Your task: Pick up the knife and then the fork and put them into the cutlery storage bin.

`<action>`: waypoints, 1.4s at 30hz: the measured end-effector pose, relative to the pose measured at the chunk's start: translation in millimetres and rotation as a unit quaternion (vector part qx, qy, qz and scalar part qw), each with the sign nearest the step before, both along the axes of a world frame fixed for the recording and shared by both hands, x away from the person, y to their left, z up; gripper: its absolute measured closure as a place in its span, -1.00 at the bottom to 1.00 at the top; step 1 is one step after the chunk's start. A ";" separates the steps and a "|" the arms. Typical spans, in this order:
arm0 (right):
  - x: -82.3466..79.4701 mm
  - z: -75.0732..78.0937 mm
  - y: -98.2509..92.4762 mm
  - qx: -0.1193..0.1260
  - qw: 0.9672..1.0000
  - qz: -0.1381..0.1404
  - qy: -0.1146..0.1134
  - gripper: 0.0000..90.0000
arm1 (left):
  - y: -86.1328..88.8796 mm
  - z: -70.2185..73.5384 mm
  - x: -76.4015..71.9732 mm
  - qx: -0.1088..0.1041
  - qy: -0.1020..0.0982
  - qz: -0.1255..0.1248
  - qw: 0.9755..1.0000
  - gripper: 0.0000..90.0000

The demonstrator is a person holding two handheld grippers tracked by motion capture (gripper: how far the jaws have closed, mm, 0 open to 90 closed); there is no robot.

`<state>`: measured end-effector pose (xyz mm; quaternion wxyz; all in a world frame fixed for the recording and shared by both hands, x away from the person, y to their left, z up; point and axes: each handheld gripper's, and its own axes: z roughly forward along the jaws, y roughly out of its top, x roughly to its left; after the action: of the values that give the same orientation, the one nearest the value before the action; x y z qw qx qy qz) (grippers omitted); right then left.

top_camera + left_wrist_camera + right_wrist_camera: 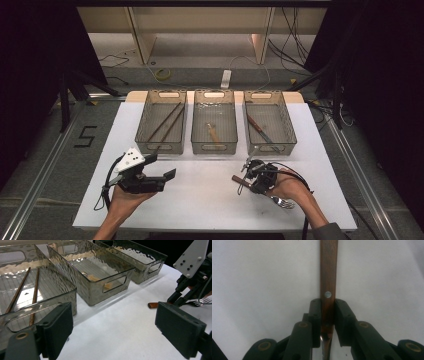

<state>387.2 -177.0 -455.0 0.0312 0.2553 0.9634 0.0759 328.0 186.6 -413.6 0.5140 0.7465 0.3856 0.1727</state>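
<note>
Brown wood and shiny metal make up the fork point(265, 192), and it lies on the white table point(210, 200) near the person's edge. The right gripper point(327, 315) is clamped on its wooden handle, one black pad on each side, just below a small silver rivet. That looks like a good place to grab, because the handle is flat and straight there. In the high view the prongs poke out by the right hand point(287, 187) and the brown end sticks out the other way, so the fork seems to be lying flat, not lifted yet.

The left gripper point(167, 176) rests in the other hand, well apart from the fork. Its jaws are wide apart with nothing between them, so it seems to be waiting.

Farther back stand three grey bins in a row. The left bin point(161, 145) holds chopsticks point(167, 122). The right bin point(267, 147) holds something like a knife point(257, 127). The middle bin point(214, 147) holds a pale thing too small to make out. The fork's middle is hidden under the gripper.
</note>
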 end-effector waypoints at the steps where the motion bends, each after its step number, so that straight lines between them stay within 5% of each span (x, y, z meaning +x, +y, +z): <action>1: 0.0 0.0 0.5 0.000 1.000 -0.001 0.000 0.71 | 0.0 0.1 -0.1 -0.001 0.000 0.000 1.000 -0.68; 27: 0.3 1.2 4.5 -0.017 1.000 0.004 0.000 0.72 | -0.4 -0.3 0.0 0.001 0.002 -0.002 1.000 -0.68; 42: 5.7 18.8 -16.6 0.054 0.998 -0.032 -0.006 0.72 | -0.6 -0.6 0.1 0.002 0.002 -0.001 1.000 -0.68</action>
<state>392.9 -193.6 -436.2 0.0260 0.2872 0.9489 0.1285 328.1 186.0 -414.2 0.5121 0.7483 0.3854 0.1710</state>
